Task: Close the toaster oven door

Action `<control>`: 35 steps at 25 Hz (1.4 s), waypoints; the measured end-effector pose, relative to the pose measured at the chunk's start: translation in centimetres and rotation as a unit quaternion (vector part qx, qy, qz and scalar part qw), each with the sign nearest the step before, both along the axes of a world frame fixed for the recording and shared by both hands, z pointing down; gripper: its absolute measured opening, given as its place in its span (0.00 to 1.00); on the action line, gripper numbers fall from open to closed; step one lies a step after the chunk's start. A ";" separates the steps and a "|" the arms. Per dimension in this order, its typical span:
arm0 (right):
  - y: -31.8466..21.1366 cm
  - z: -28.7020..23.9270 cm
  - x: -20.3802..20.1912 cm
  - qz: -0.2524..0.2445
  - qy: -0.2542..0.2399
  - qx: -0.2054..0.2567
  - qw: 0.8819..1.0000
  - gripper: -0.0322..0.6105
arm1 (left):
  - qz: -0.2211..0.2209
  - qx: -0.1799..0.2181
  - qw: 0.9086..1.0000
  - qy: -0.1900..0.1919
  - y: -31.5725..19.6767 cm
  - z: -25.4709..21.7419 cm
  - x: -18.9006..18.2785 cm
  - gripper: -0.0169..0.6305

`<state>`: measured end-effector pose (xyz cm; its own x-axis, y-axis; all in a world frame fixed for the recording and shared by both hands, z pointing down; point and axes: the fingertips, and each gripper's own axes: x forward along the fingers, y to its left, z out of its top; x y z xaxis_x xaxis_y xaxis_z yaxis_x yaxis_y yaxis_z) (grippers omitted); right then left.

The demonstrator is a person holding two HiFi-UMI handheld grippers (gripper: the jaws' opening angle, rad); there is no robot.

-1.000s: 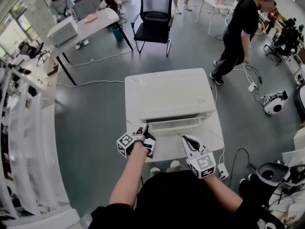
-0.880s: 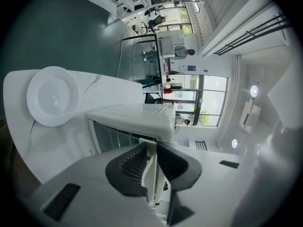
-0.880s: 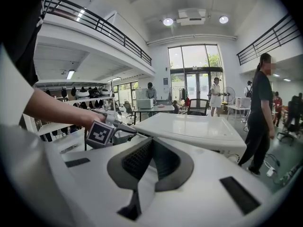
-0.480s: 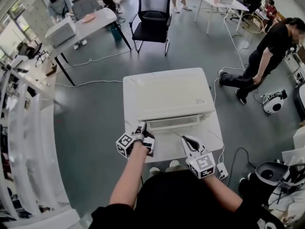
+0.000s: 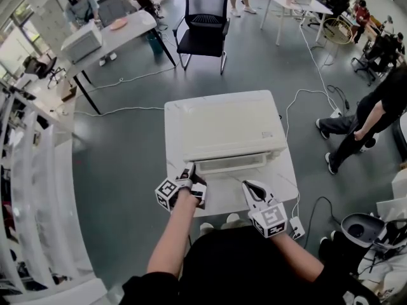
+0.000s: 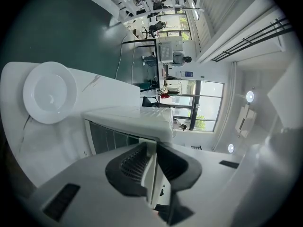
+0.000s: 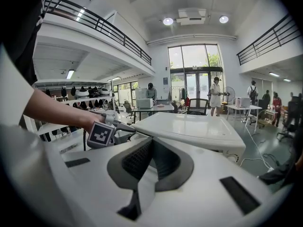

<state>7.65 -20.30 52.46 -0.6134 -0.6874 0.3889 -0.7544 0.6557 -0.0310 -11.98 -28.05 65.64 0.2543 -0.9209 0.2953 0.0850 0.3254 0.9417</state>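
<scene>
The left gripper pinched the left corner of the toaster oven door; the right gripper hung before it, fingers together.

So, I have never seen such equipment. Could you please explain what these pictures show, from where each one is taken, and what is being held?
There is no robot here: a person holds a two-jaw tool in each hand. The wide picture comes from a camera on the person's head, looking down. The other two come from cameras riding on the tools, looking along their jaws. On the white table stands a white toaster oven. The left gripper view also shows a white plate lying near it. The left gripper is clamped on the edge of the toaster oven door, which looks closed or nearly so. The right gripper hangs at the table's front, jaws together, holding nothing.
</scene>
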 end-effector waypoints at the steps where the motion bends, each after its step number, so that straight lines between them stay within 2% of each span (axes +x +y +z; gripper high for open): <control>1: -0.1 0.0 -0.1 0.000 0.000 0.000 1.000 0.07 | -0.001 0.001 1.000 -0.001 -0.1 0.0 -0.2 0.15; 9: -0.2 -0.2 0.5 0.006 0.001 0.004 1.000 0.07 | -0.006 0.008 1.000 -0.002 -0.3 -0.1 -0.2 0.15; 17: -0.2 -0.6 0.8 0.011 0.002 0.008 1.000 0.07 | -0.001 0.036 0.999 0.007 -0.3 -1.3 -0.3 0.14; 20: 0.0 -0.7 1.2 0.012 0.000 0.010 1.000 0.07 | 0.005 0.041 0.999 -0.003 0.1 -1.7 0.0 0.14; 25: -0.1 -1.2 1.7 0.021 -0.007 0.012 1.000 0.07 | 0.018 0.084 0.996 0.004 0.7 -3.8 1.1 0.14; 28: -0.1 -1.7 2.3 0.030 -0.014 0.014 0.999 0.07 | 0.038 0.114 0.992 -0.029 1.8 -5.6 1.6 0.14; 31: -0.3 -2.6 3.3 0.046 -0.026 0.024 0.998 0.07 | 0.065 0.162 0.982 -0.076 2.9 -8.6 2.0 0.14; 35: -0.7 -3.7 5.1 0.067 -0.033 0.036 0.997 0.07 | 0.067 0.232 0.968 -0.073 4.1 -13.3 2.9 0.10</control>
<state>12.78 -21.01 48.75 -0.5363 -0.7899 0.2973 -0.8337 0.5507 -0.0406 -9.08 -23.96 52.32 0.3680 -0.9245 -0.0994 -0.0741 -0.1357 0.9880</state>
